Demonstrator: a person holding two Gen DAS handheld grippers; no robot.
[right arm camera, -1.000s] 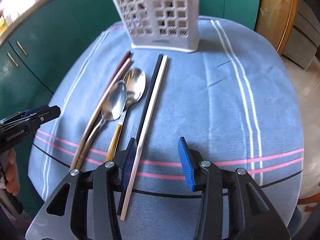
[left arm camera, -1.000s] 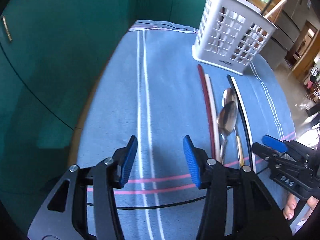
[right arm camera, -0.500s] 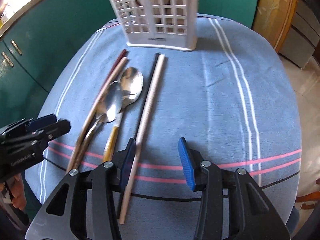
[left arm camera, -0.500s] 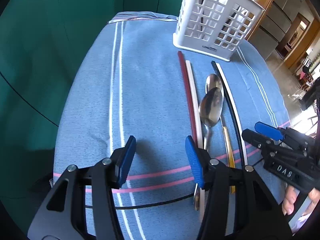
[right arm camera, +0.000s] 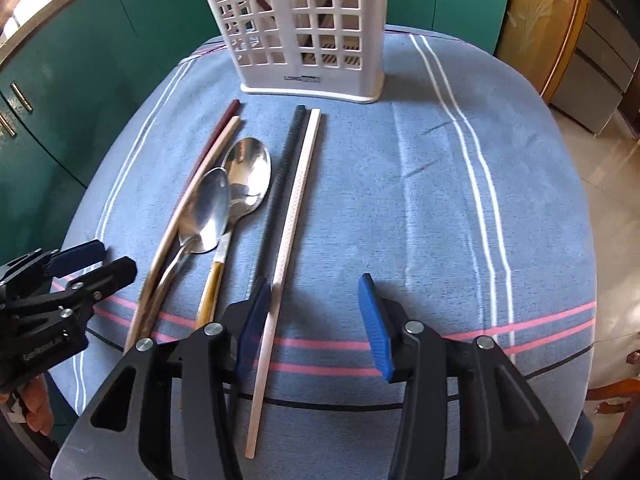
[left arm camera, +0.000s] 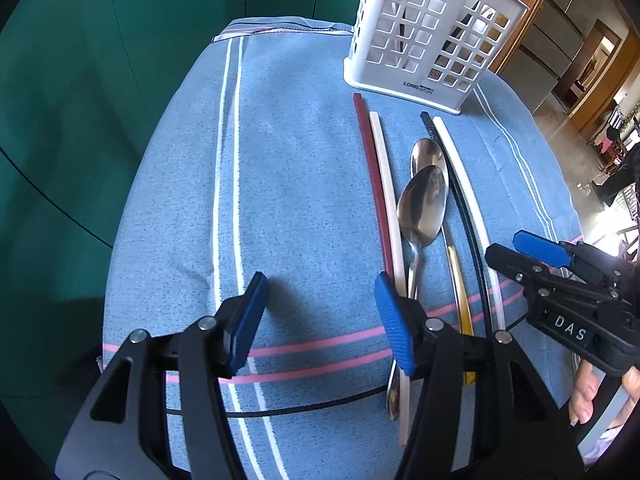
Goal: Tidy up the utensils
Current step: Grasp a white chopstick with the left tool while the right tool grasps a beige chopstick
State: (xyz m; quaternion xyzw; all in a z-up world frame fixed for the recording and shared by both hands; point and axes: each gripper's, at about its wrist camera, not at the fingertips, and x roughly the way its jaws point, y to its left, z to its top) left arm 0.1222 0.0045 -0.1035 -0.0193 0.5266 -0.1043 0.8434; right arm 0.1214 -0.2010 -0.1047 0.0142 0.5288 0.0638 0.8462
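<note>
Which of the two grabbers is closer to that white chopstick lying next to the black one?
Right. The right gripper is open with the white chopstick lying between its pads. The left gripper hovers over bare cloth, with the spoons and another chopstick pair between.

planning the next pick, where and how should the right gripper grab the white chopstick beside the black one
Grip the white chopstick on its near half, coming from above. It lies flat on the cloth, running away toward the white basket, with the black chopstick tight along its left, so the right gripper probably needs one pad wedged between them.
</note>
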